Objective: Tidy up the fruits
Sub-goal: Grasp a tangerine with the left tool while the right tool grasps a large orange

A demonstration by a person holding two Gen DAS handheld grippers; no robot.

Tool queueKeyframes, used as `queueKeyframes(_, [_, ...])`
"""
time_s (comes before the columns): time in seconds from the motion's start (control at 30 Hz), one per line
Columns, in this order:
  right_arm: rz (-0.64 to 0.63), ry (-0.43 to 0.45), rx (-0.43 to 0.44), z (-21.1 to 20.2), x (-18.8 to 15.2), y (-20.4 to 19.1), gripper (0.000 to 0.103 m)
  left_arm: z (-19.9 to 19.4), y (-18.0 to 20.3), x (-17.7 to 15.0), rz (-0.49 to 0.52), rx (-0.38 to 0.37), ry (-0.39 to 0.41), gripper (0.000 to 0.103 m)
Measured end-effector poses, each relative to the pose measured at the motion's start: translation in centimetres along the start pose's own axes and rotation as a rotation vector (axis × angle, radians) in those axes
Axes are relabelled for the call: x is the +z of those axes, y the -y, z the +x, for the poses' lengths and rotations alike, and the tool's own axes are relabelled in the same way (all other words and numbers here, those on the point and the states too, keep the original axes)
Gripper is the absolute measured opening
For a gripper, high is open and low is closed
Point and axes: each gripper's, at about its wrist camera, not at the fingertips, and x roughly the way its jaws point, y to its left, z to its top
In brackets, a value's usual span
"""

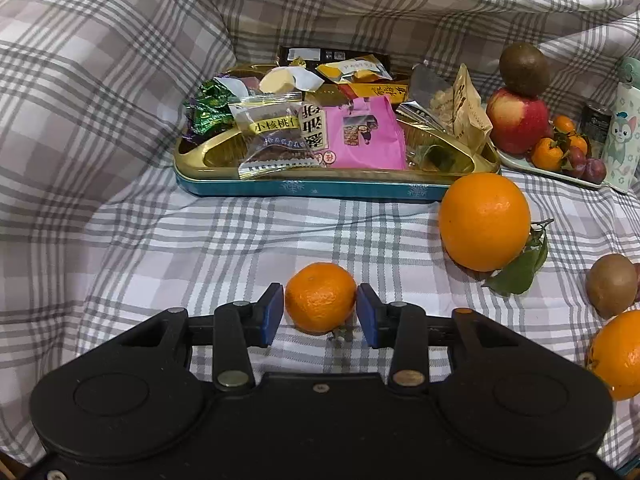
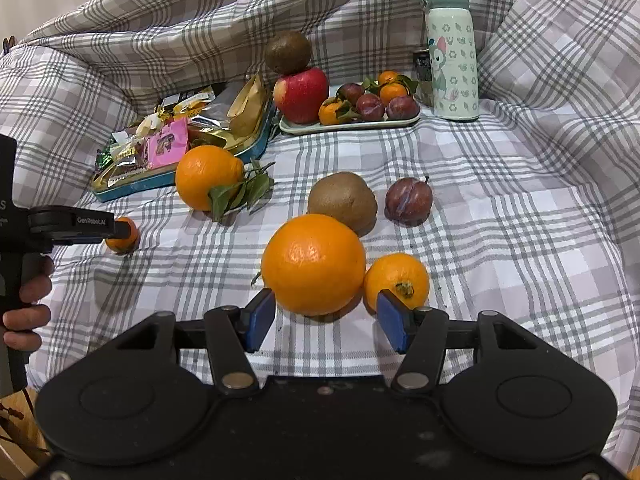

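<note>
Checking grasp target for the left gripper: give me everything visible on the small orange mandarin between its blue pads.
The small orange mandarin is round, slightly flattened, with dimpled glossy peel and no leaves. It sits on the grey-and-white checked cloth, between the blue pads of the left gripper. The pads flank its sides closely; firm contact cannot be told. From the right wrist view it lies apart from the other fruit, near the gold snack tin.
</note>
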Motion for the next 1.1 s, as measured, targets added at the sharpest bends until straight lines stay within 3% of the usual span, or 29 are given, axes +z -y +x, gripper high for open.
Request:
queueKeyframes(0.5, [0.019,0.036,-0.003,1.5,1.2,-0.2,0.06,1.4,0.1,0.5,-0.009,0.016,0.007,0.05])
queueKeyframes(0.77, [0.019,0.051,0.01,2.3,1.6,-0.5,0.06,-0.8,0.6,-0.2,-0.033,-0.023,-0.005,0.049])
queueKeyframes(1.1, [-0.033,0.086,-0.01,4.0,1.9,-1.1,0.07,-4.0,2.3,-2.3,-0.032,-0.075,-0.025,0.049])
